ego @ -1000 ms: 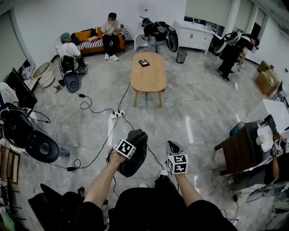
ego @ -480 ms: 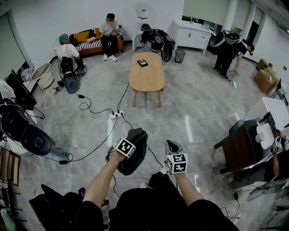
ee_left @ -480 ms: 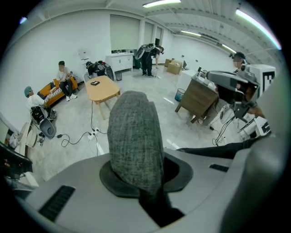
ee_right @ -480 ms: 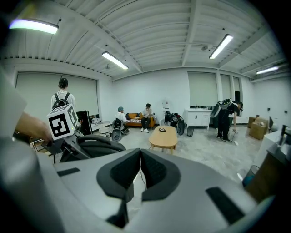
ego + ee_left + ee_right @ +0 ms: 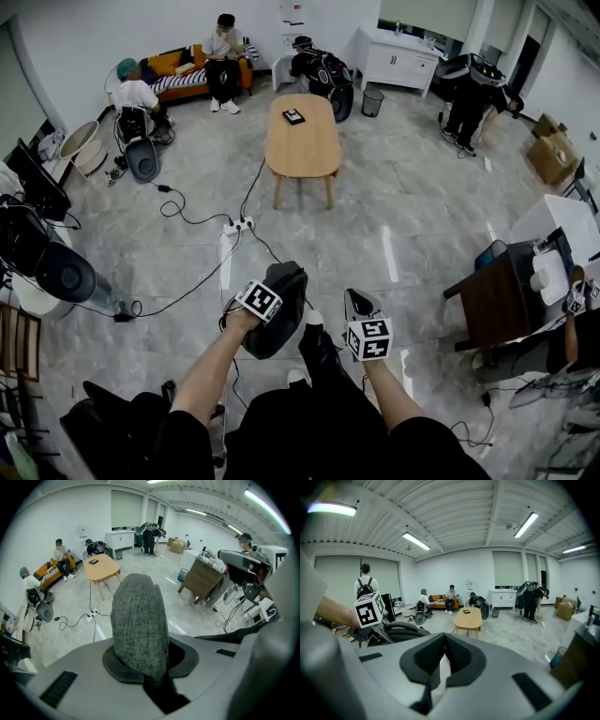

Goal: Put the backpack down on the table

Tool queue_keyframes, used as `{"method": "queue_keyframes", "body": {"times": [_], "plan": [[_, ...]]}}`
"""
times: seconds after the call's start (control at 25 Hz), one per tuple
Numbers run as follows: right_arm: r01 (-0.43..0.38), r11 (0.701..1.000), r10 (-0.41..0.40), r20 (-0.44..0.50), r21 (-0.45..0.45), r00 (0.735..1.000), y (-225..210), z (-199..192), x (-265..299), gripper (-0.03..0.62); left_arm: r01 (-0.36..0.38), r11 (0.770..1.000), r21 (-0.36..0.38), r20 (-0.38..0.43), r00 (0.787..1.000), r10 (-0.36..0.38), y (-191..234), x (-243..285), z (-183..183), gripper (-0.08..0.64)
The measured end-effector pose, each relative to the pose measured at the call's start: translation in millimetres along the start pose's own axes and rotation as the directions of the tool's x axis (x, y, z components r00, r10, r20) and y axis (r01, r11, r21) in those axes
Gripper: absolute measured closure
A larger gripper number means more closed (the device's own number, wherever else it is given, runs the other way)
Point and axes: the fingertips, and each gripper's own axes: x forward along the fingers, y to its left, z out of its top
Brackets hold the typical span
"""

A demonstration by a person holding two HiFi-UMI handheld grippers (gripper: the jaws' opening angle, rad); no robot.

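Grey woven strap (image 5: 139, 620) is clamped between the jaws of the left gripper (image 5: 144, 667), which is pointed steeply down. The dark backpack (image 5: 279, 319) is carried under that gripper, just beside the person's legs (image 5: 323, 375). The right gripper (image 5: 444, 656) is held alongside, jaws pressed together with nothing between them. Farther out, a power strip (image 5: 239, 225) with cables is noted on the marble floor (image 5: 394, 216). The wooden table (image 5: 302, 150) is well apart ahead, with a small dark item (image 5: 293, 116) laid on it.
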Motion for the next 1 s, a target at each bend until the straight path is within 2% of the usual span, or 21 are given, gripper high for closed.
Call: {"method": "queue_keyframes", "body": {"times": [0.48, 0.72, 1.0], "plan": [[-0.004, 0.999, 0.006, -0.029, 0.045, 1.0, -20, -4, 32, 0.581, 0.051, 0.998, 0.033, -0.063, 0.997, -0.049, 4, 37, 14, 0.477], [-0.008, 0.998, 0.01, -0.043, 0.062, 0.999, -46, 7, 75, 0.581, 0.069, 0.996, 0.055, -0.076, 0.995, -0.065, 20, 63, 45, 0.477], [-0.043, 0.995, 0.049, -0.064, 0.092, 0.997, -71, 32, 141, 0.581, 0.077, 0.996, 0.033, -0.068, 0.995, -0.075, 48, 85, 91, 0.477]]}}
